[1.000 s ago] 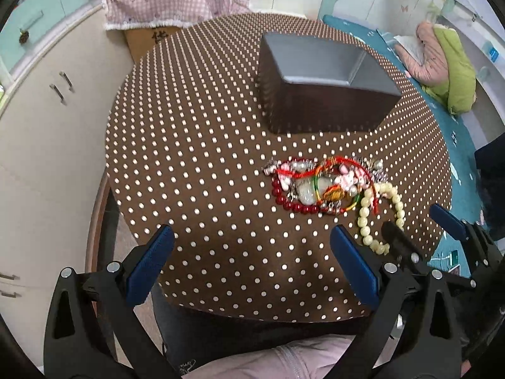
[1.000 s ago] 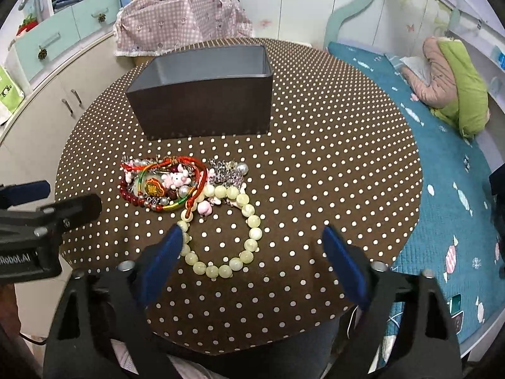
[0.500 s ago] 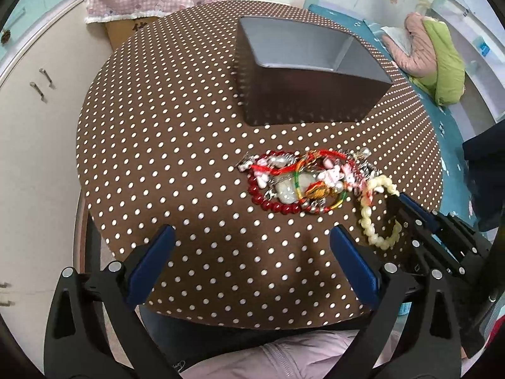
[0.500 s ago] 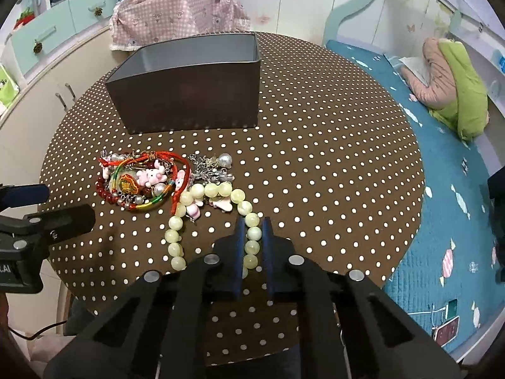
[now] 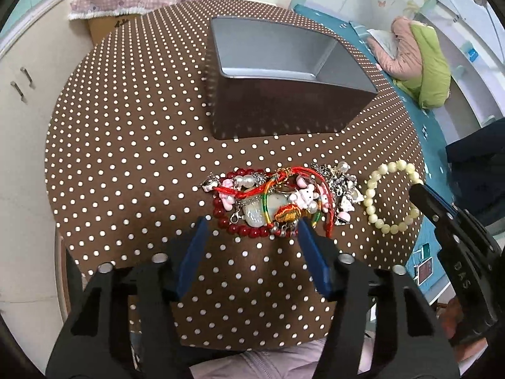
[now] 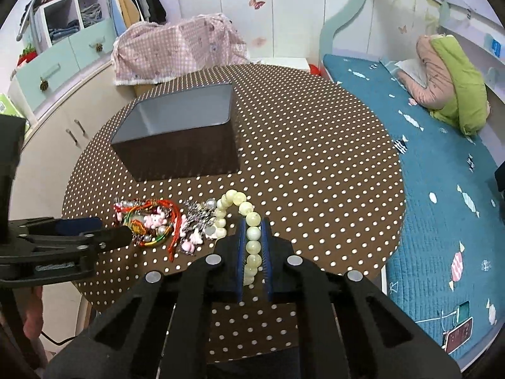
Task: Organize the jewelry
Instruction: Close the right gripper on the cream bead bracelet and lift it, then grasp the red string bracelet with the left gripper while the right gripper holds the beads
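Two views differ: the right wrist view shows the right hand-held gripper [image 6: 252, 221] pinching the pale green bead bracelet [image 6: 249, 224]; the left view shows "DAS" lettering there. Left hand-held gripper [image 5: 252, 224], spread, frames the tangled jewelry pile [image 5: 277, 202] on the polka-dot desk [image 5: 126, 132].

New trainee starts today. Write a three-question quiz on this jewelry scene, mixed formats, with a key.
1. True or false: the right claw is shut on the pale bead bracelet.
2. The open box holds: A) the red bead bracelet B) the charm pile C) nothing visible.
3. Fill in: the left claw is ____, pads either side of the tangled jewelry pile.

Key: 1 true; 2 C; 3 open.
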Demonstrator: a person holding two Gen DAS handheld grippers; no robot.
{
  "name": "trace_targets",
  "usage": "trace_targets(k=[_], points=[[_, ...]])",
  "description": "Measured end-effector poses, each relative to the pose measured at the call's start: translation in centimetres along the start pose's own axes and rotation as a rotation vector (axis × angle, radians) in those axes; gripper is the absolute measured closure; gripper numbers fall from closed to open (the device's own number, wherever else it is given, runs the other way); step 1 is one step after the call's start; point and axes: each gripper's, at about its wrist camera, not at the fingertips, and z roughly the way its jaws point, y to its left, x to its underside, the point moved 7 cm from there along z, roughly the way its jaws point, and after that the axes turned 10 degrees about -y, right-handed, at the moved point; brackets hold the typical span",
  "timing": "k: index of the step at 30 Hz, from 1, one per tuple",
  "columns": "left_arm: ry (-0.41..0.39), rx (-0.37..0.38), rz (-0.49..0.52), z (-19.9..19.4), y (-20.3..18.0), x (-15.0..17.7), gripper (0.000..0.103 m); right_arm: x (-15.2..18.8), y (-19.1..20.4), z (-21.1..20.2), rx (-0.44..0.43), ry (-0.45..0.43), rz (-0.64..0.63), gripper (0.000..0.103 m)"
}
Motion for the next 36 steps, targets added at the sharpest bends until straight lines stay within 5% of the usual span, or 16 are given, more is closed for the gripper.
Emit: trace_targets(k=[8, 12, 25, 28, 36], points=[[-0.03, -0.005, -0.011, 1.3, -1.2, -1.4, 0.068, 0.4, -0.2, 0.2, 0.002, 0.009, 0.015, 0.095], [-0.034, -0.001, 0.005, 0.6, -0.6, -1.4, 0.09, 0.7, -0.1, 0.3, -0.008, 0.015, 0.015, 0.095], [-0.035, -0.053, 0.108, 1.7, -2.3, -1.6, 0.09, 1.0, -0.1, 0.6, -0.019, 0.024, 0.022, 0.095], [-0.035, -0.078, 0.109, 2.0, -2.6, -1.7, 0.101, 1.2, -0.2, 0.6, -0.022, 0.024, 0.025, 0.095], [-0.079, -0.038, 0.101, 0.5, -2.6, -2.0, 0.103, 1.0, -0.2, 0.1, -0.029, 0.01, 0.024, 0.095]])
